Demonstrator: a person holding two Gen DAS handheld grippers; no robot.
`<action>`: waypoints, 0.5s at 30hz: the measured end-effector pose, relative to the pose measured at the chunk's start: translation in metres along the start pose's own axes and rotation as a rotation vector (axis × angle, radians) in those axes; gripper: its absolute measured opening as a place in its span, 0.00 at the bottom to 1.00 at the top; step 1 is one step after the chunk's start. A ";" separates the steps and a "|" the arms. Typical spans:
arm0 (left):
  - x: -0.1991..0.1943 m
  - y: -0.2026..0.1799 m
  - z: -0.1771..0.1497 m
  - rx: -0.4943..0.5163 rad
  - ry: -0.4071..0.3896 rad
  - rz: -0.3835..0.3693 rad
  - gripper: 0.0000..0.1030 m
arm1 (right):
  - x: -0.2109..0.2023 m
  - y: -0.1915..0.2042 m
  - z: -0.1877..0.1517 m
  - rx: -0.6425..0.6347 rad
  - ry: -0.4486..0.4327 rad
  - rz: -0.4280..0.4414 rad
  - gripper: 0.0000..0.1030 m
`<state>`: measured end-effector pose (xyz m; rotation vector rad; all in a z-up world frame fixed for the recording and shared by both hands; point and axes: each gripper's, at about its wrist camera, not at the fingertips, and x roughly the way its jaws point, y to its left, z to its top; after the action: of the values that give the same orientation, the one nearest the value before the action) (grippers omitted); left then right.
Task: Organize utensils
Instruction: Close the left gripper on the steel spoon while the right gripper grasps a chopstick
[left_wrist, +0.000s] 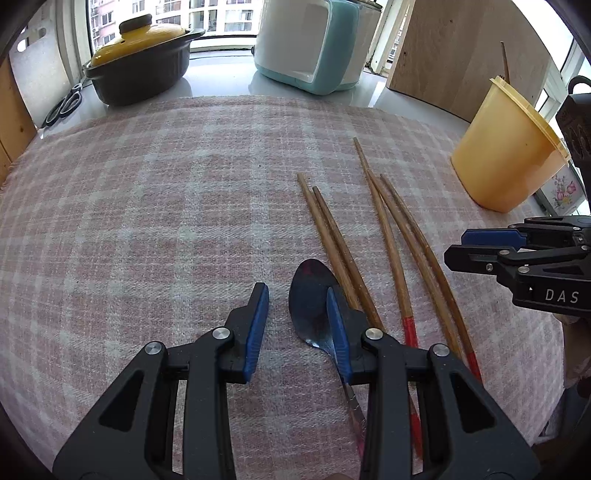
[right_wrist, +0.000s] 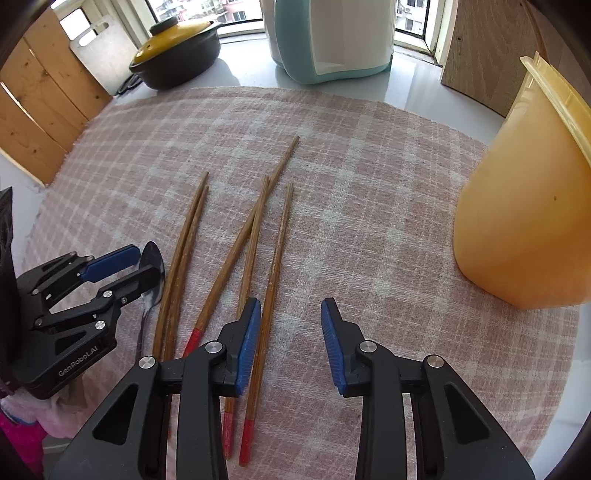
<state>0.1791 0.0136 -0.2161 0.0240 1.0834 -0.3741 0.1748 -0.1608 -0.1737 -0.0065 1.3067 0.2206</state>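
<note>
Five wooden chopsticks (right_wrist: 255, 254), some red-tipped, lie fanned on the pink plaid cloth (left_wrist: 147, 206) with a metal spoon (left_wrist: 314, 299) just beside their left edge, all near the yellow plastic container (left_wrist: 509, 155) that already holds one stick upright and is probably where they belong. The left gripper (left_wrist: 297, 325) hangs over the spoon, jaws apart with nothing pinched, its right pad above the bowl, seemingly lining up a pickup. The right gripper (right_wrist: 290, 343) also stands parted and empty over bare cloth, the rightmost chopstick just outside its left pad.
</note>
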 end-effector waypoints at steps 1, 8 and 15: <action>0.001 -0.001 0.000 0.003 -0.002 0.001 0.31 | 0.001 0.001 0.001 -0.002 0.002 -0.006 0.30; 0.004 -0.012 0.002 0.043 -0.016 0.023 0.31 | 0.011 0.006 0.010 -0.022 0.019 -0.038 0.30; 0.005 -0.019 0.000 0.079 -0.037 0.050 0.20 | 0.021 0.012 0.013 -0.037 0.048 -0.060 0.30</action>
<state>0.1750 -0.0056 -0.2170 0.1137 1.0294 -0.3708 0.1902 -0.1442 -0.1885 -0.0825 1.3477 0.1940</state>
